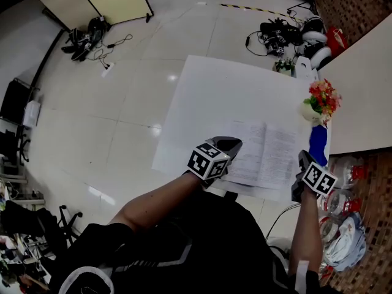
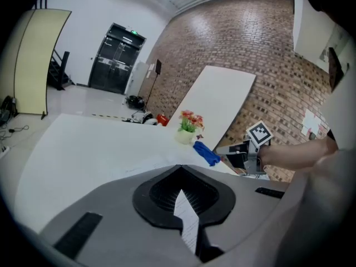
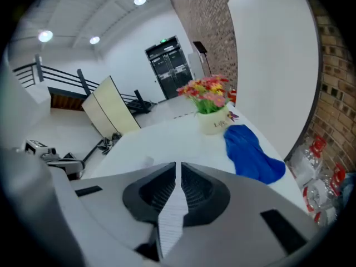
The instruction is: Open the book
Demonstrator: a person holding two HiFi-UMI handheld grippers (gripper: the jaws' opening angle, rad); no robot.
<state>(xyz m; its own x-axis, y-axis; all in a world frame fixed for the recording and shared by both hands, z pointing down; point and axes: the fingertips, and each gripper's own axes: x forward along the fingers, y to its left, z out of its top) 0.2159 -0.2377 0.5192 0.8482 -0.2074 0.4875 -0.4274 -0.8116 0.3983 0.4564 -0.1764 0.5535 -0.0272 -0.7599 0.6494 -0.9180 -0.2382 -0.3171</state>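
The book (image 1: 263, 149) lies open on the white table (image 1: 214, 97) near its front edge, printed pages facing up. My left gripper (image 1: 231, 144) is at the book's left page, jaws shut on a printed page (image 2: 188, 218) that runs between its pads. My right gripper (image 1: 302, 158) is at the book's right edge. It is also shut, with a printed page (image 3: 171, 216) pinched between its pads. In the left gripper view the right gripper (image 2: 245, 156) shows at the right, beyond the table.
A pot of flowers (image 1: 318, 103) and a blue cloth (image 1: 318, 144) sit at the table's right edge, just beyond the book. A white board (image 1: 361, 84) leans at the right. Cables and gear (image 1: 288, 32) lie on the floor behind, and plastic bags (image 1: 343, 225) at the lower right.
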